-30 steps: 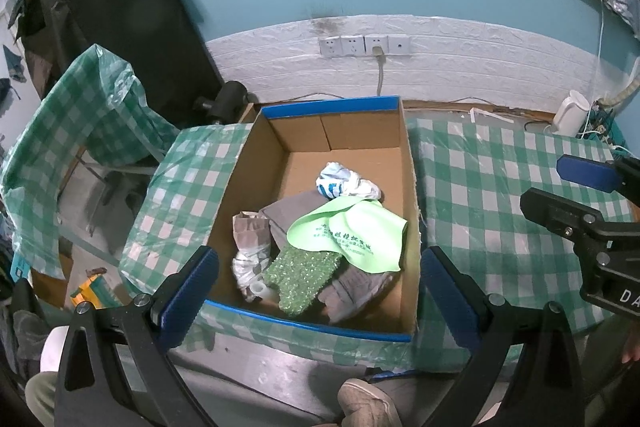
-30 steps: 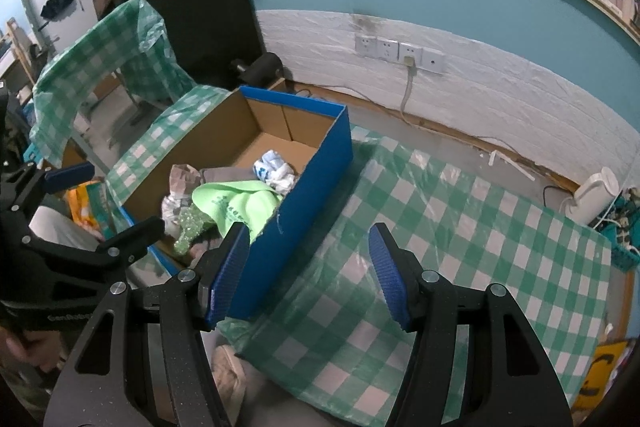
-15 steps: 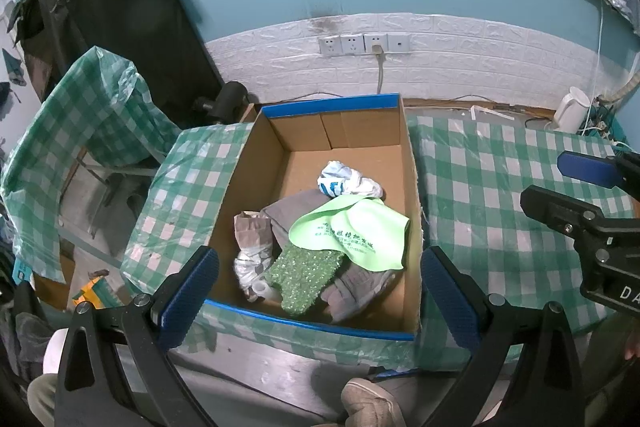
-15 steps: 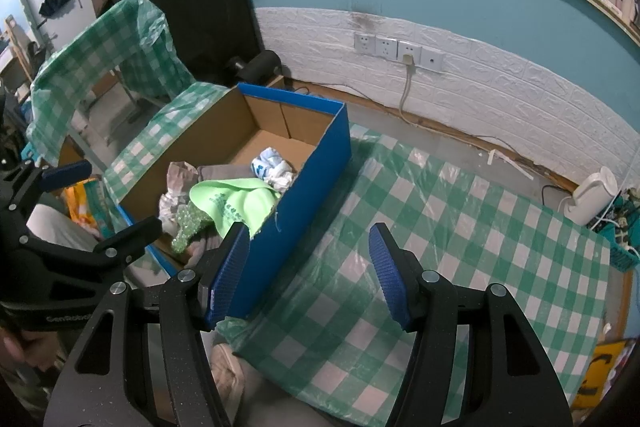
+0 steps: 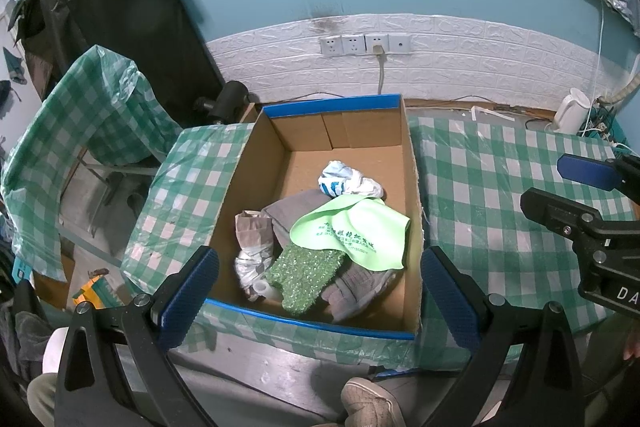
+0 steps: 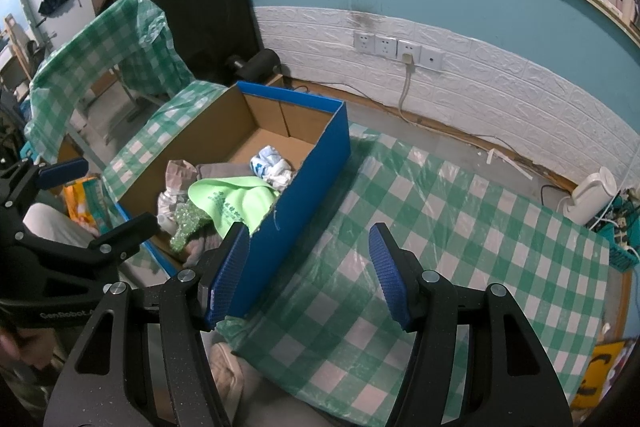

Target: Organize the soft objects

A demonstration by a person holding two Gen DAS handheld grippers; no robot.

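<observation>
Two grippers, left gripper (image 5: 319, 293) and right gripper (image 6: 308, 273), fingers spread, nothing between them. Soft items heaped in cardboard box (image 5: 256, 183) on checked tablecloth (image 5: 500, 187): green cloth (image 5: 356, 231), sequined piece (image 5: 304, 273), grey fabrics (image 5: 296, 211), possibly socks.

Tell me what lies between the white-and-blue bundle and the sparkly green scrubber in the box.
In the left wrist view, the light green cloth and a grey cloth lie between them.
</observation>
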